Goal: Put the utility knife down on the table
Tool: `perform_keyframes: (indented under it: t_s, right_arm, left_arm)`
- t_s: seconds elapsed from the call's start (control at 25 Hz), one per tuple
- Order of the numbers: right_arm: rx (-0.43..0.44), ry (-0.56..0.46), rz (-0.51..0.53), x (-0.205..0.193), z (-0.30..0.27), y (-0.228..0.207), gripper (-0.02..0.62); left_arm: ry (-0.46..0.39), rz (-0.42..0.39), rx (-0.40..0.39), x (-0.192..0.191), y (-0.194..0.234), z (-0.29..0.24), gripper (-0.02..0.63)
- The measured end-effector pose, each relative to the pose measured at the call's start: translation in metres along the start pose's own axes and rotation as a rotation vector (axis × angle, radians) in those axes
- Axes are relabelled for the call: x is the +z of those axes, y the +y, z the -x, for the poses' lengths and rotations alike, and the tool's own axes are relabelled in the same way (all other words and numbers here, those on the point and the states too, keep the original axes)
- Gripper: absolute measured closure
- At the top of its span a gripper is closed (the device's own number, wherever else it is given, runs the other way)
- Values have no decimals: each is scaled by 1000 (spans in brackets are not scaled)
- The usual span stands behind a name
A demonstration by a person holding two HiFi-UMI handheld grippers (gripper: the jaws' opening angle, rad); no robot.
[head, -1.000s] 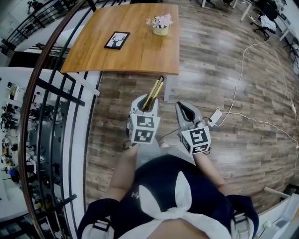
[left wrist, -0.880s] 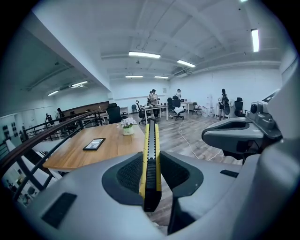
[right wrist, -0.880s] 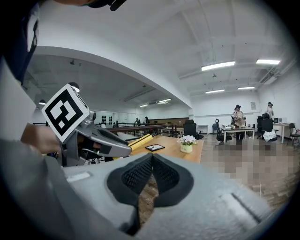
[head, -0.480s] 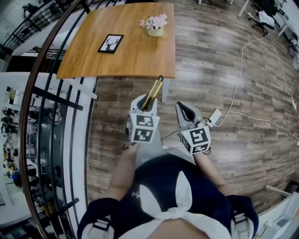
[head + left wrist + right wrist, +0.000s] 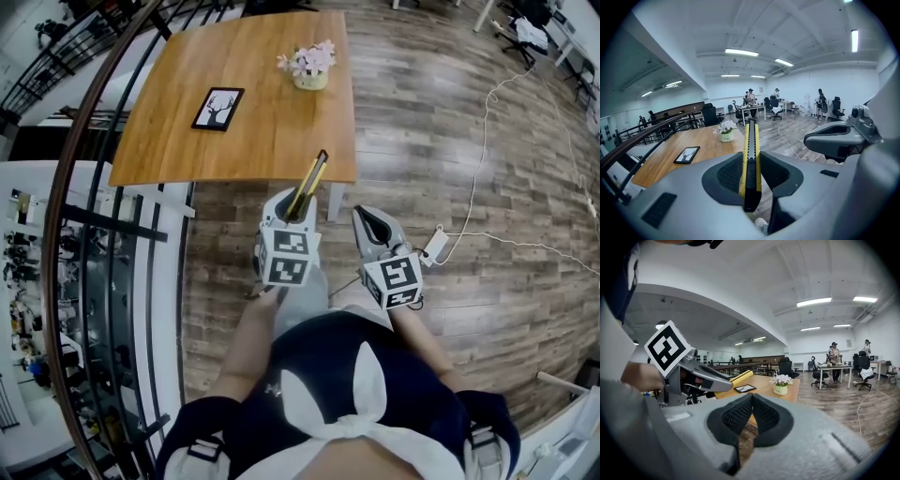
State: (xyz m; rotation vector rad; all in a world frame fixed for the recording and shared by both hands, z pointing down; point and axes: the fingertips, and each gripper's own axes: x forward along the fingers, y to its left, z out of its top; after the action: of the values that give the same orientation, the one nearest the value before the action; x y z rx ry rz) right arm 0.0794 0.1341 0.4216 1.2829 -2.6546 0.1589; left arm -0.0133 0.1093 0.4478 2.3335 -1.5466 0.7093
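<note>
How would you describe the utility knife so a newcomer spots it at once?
Find the wooden table, then the left gripper just short of its near edge. The utility knife juts from between that gripper's fingers toward the table: a slim yellow-and-black bar, unlike the flower pot and framed picture resting on the tabletop.

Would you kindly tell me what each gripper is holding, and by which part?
The left gripper clamps the utility knife near its rear end, the rest pointing forward. The right gripper is shut and empty.
</note>
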Motion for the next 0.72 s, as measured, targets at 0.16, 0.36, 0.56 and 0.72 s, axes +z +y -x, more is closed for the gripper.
perform_keyframes:
  t_s: [0.16,0.36,0.56,0.72]
  right_arm:
    - [-7,2,0,10,-35,-11,597]
    - [-25,10,1,22,-78,-23,597]
    - [-49,22,1,29,-122,-33,597]
    - [-76,25,-2,34,-152,-42,597]
  left_arm:
    - [2,-3,-3,18,28,-21,479]
    - [-3,-9,-22,35,62,-48,479]
    - [-5,-7,-42,47,98,-79,479]
    - [-18,-18,-64,59,121,-100,479]
